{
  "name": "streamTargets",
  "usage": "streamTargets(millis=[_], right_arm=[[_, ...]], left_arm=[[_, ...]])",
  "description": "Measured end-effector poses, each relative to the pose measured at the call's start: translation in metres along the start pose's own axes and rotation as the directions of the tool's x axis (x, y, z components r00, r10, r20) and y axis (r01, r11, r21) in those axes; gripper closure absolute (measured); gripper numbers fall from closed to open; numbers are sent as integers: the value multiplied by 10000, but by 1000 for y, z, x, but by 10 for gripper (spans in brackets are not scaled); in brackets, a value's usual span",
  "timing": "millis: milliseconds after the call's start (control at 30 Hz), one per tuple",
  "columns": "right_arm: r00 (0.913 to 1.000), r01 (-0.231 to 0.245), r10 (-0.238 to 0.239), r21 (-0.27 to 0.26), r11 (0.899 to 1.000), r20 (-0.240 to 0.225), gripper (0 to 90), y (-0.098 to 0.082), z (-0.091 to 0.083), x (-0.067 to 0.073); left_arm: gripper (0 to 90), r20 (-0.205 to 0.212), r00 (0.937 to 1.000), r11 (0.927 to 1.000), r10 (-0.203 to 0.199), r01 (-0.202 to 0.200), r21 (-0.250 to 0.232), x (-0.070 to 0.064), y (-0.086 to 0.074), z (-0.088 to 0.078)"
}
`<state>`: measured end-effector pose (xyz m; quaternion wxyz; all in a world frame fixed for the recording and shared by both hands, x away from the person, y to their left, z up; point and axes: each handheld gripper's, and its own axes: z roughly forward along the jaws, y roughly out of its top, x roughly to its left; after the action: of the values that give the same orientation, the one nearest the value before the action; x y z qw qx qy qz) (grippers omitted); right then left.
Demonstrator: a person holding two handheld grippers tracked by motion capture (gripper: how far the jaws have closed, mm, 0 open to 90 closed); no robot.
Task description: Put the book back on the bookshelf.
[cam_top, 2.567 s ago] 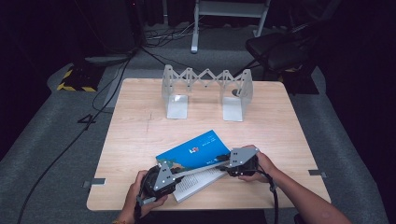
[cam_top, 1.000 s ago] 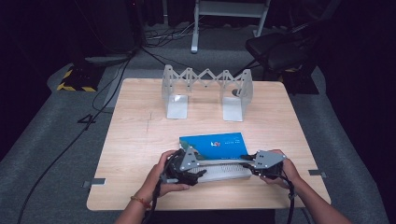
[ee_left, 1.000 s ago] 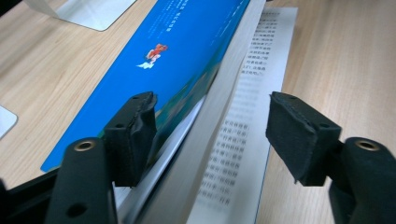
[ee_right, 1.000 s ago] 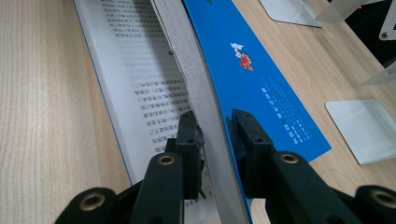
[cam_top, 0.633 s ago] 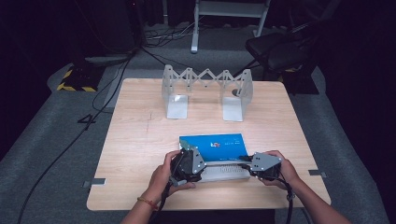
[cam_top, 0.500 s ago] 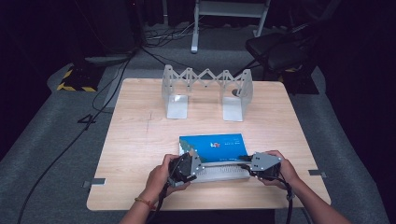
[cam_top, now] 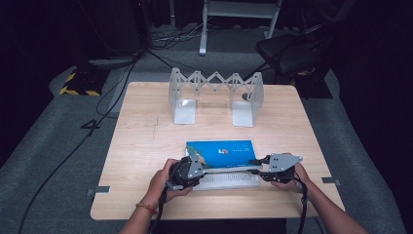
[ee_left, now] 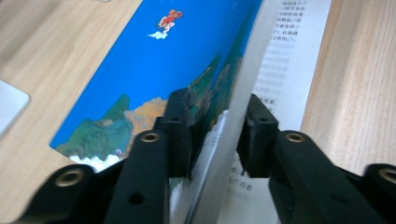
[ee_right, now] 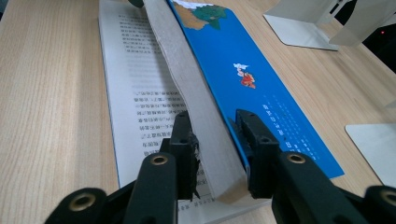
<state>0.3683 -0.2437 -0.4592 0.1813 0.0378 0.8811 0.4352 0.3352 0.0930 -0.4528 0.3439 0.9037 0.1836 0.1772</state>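
Note:
A book with a blue picture cover [cam_top: 221,151] lies open near the table's front edge, one printed page [cam_top: 229,179] flat on the wood. The raised cover and page block stand between both grippers. My left gripper [cam_top: 198,168] holds the book's left end; in the left gripper view the blue cover [ee_left: 154,60] and pages sit between its pads [ee_left: 217,126], which have just closed in and eased slightly. My right gripper [cam_top: 254,163] holds the right end; its jaws [ee_right: 212,135] have just been opening a little, still pressing the page block [ee_right: 187,79].
A wooden table [cam_top: 146,131] bears a grey zigzag book rack [cam_top: 214,92] with two bookend plates at the far middle. One plate [ee_right: 299,28] lies beyond the book. A chair [cam_top: 292,53] and cables are on the floor behind.
The book has been turned from slanted to parallel with the front edge. My left gripper slid in to the book's left end and closed on it. The right hand stayed put.

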Motion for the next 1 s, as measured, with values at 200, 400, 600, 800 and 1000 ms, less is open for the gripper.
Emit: streamTargets(millis=[200,400,600,800,1000], right_arm=[[9993,365,-366,185,9992,18,740,12,3,10],[9975,710,-711,391,9967,14,761,23,7,18],[9972,742,-741,495,9960,-39,771,32,10,23],[9971,748,-753,640,9951,56,766,35,12,26],[9998,127,-129,-111,9999,-150,574,31,11,19]], left_arm=[[416,73,9982,9971,-595,598,-475,-5,9,-12],[301,-212,9996,9996,-204,199,-217,-30,31,-3],[305,-810,9958,9969,-419,470,624,-35,33,20],[539,-1693,9856,9941,-36,218,1062,-32,29,21],[675,-1019,9946,9968,204,-123,789,-23,21,17]])
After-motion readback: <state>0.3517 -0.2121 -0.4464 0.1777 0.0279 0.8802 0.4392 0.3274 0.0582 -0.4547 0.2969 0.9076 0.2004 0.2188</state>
